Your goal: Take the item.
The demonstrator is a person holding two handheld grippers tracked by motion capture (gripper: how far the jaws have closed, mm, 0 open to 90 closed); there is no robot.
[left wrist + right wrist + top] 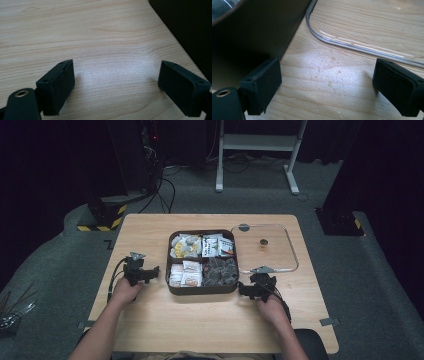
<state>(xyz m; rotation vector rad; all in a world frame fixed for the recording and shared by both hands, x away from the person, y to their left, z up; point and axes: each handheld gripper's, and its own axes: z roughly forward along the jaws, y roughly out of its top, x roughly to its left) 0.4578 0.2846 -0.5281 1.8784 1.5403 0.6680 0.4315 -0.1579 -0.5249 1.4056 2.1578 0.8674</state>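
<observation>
Square snack tray point(172, 270), edges table-parallel

My grippers, the left gripper point(150, 272) and right gripper point(244, 289), are black. The snack box point(202, 290) is dark brown, the lid point(292, 251) see-through, the table point(200, 320) light wood with wavy lines

Snack wrappers point(218, 245) in the brown box point(202, 290) are too small to read
</observation>
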